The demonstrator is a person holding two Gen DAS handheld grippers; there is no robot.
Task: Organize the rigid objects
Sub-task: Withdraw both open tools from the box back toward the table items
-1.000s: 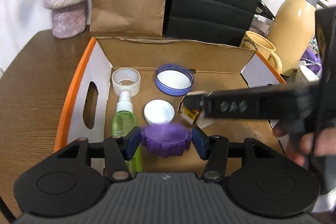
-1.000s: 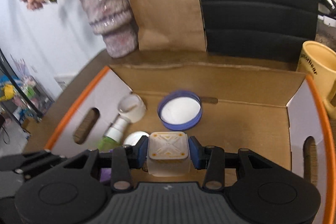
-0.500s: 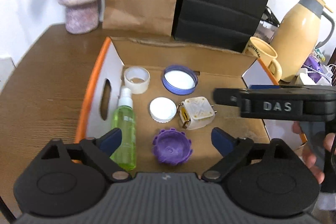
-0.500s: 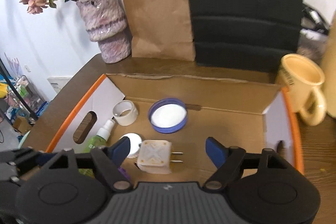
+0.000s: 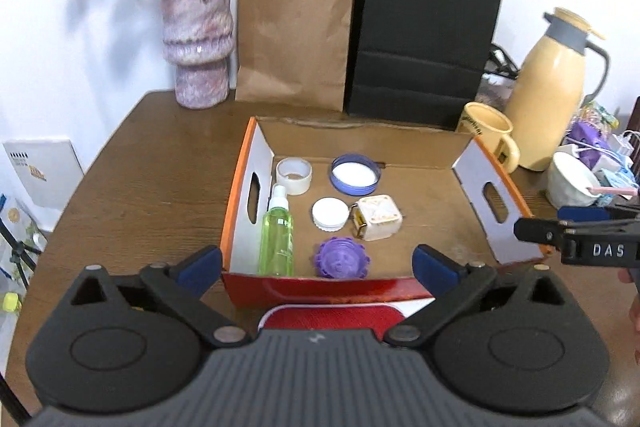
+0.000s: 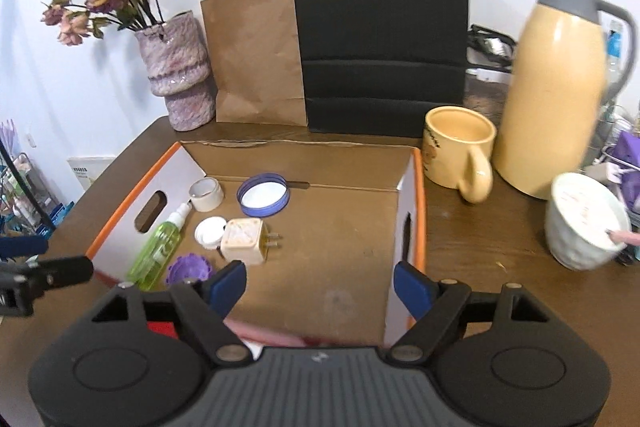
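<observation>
An open cardboard box (image 5: 240, 195) with orange edges stands on the wooden table. Inside lie a green spray bottle (image 5: 277, 239), a tape roll (image 5: 294, 175), a blue lid (image 5: 354, 174), a white cap (image 5: 330, 213), a cream charger plug (image 5: 378, 219) and a purple ribbed cap (image 5: 340, 259). My left gripper (image 5: 318, 265) hovers above the box's near edge, its jaws opening wide with nothing held. My right gripper (image 6: 320, 283) stands open and empty over the box's right half, back from the plug (image 6: 244, 241) and the purple cap (image 6: 188, 267).
Behind the box stand a purple vase (image 5: 198, 43) with dried flowers, a brown paper bag (image 5: 294, 31) and a black bag (image 5: 424, 35). To the right are a yellow mug (image 6: 460, 147), a tan thermos (image 6: 560, 83) and a white bowl (image 6: 584, 223).
The left gripper let go of the purple cap and the right one let go of the plug; both objects now lie in the box. Both grippers opened and pulled back and up.
</observation>
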